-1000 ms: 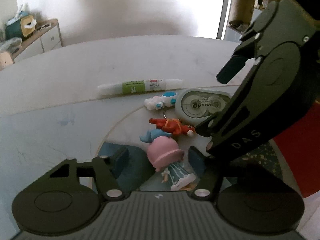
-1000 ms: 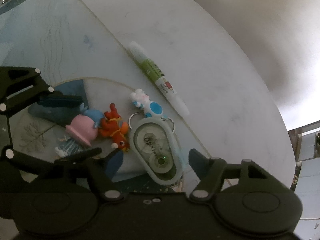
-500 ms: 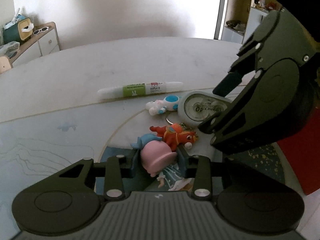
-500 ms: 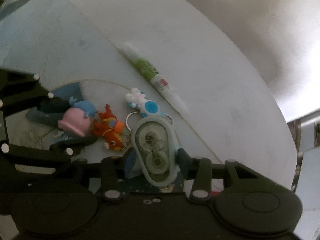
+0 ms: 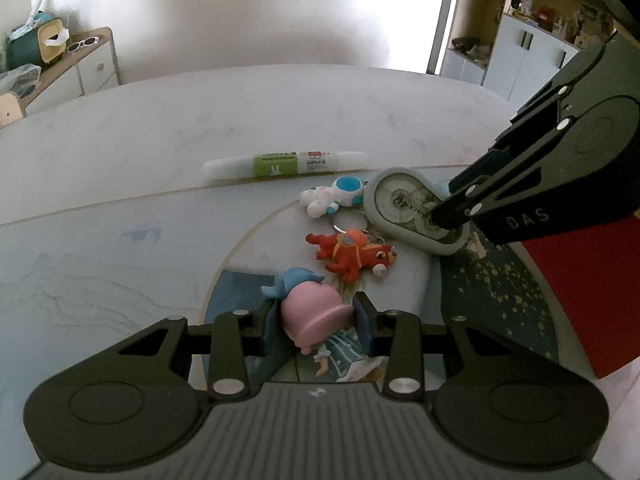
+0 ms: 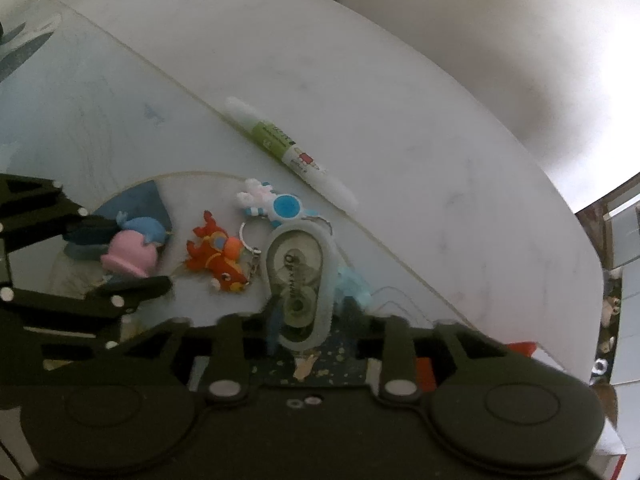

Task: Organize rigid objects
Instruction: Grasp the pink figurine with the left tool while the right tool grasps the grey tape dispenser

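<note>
White table top (image 5: pixel 168 128) is seen under a printed mat. Nearest, the pink-hat doll (image 5: pixel 314 318) is pinched at the hat by the left gripper (image 5: pixel 316 320); it looks light, hard and a bit slippery. The tape roller (image 6: pixel 300 276) is squeezed at its flat sides by the right gripper (image 6: pixel 310 320). Farther off, the red toy (image 5: pixel 352 254), the white-blue charm (image 5: pixel 336 196) and the pen (image 5: pixel 286 163) lie close together. Past them, open room is left up to the far edge.

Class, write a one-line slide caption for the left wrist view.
Left hand-held gripper clamps pink-hatted figurine; right hand-held gripper grips correction tape.
</note>
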Action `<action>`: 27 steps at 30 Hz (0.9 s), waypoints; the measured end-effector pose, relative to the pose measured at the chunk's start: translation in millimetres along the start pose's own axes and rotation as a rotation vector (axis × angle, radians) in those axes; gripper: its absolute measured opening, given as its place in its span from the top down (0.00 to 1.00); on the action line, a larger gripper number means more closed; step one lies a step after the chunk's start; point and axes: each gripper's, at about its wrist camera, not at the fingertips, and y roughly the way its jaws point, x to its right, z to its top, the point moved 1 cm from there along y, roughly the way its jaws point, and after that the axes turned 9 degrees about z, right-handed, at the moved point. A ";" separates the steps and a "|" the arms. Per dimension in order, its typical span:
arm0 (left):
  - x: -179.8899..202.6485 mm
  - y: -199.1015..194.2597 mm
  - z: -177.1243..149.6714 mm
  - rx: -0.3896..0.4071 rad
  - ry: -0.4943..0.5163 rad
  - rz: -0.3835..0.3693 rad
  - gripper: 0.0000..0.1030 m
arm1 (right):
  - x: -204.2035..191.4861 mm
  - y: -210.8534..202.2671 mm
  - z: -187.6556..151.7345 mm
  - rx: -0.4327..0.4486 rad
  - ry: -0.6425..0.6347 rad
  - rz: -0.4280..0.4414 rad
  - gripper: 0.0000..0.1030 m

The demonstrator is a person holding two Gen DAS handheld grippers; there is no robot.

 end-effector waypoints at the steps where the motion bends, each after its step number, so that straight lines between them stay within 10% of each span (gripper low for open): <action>1: -0.6 -0.7 -0.7 -0.001 -0.003 0.000 0.63 | 0.0 -0.5 0.5 0.004 -0.004 -0.001 0.45; 3: -1.6 -1.6 -1.5 -0.002 -0.003 -0.001 0.63 | -0.4 0.1 2.1 0.018 -0.003 0.005 0.34; 27: -6.8 0.5 -0.5 0.007 -0.010 -0.016 0.63 | -9.0 25.6 5.8 -0.021 -0.113 -0.098 0.56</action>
